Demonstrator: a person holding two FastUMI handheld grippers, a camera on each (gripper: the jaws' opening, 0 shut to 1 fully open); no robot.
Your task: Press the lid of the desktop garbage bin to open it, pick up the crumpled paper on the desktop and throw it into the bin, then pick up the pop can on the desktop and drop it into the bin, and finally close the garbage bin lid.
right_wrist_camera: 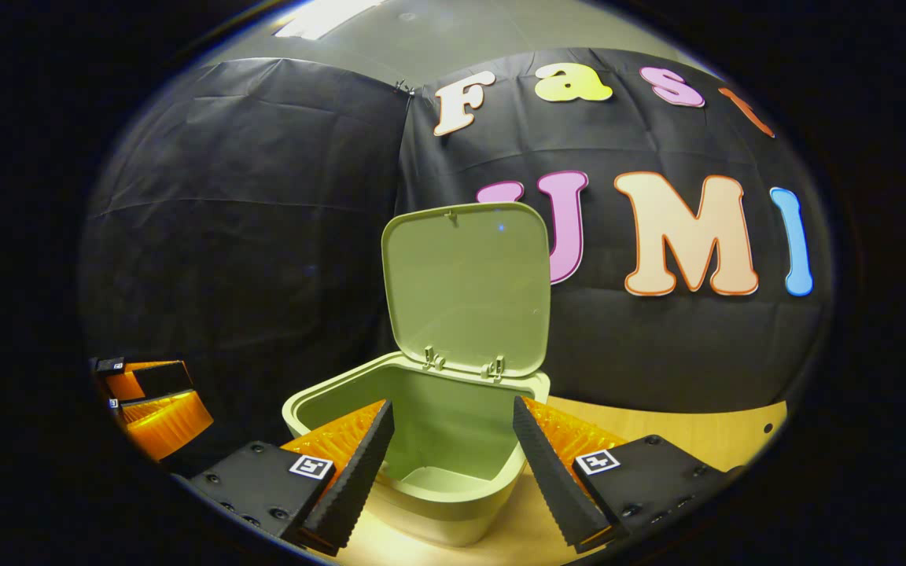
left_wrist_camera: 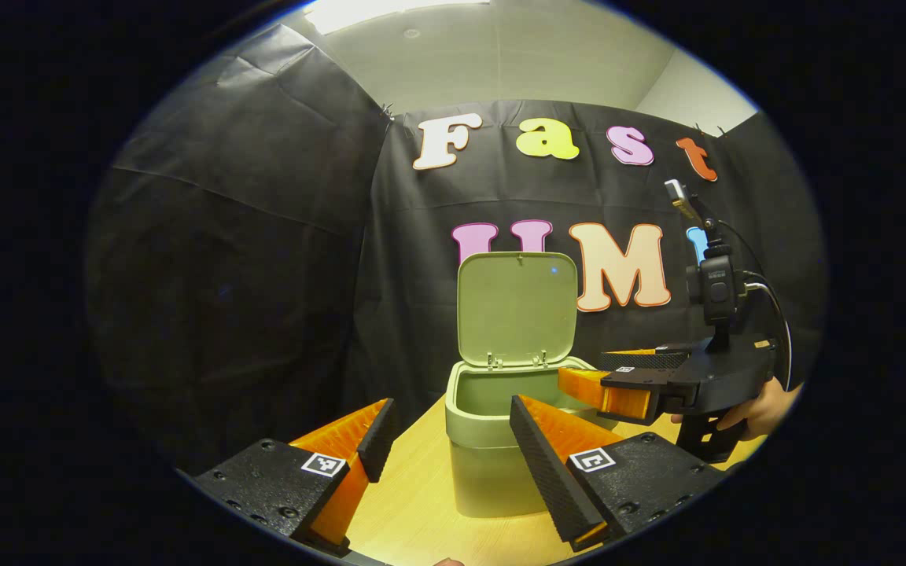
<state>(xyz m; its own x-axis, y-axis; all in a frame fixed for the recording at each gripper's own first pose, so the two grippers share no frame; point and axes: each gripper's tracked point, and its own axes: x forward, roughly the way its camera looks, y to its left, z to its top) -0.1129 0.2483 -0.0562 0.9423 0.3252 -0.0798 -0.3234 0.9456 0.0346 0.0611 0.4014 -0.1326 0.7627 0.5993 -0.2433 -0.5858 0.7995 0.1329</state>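
right gripper view: one bin (right_wrist_camera: 421, 472), one lid (right_wrist_camera: 469, 287) upright, two grippers gaping.

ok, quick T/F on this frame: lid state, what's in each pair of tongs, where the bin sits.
1. The bin's lid is shut. False: it stands upright, open.
2. The right tongs hold nothing. True: open, pointing at the bin mouth.
3. The left tongs grip a pop can. False: open, nothing between them.
4. The bin stands on the wooden desktop. True.
5. A hand holds the right tongs. True, seen in the left gripper view.
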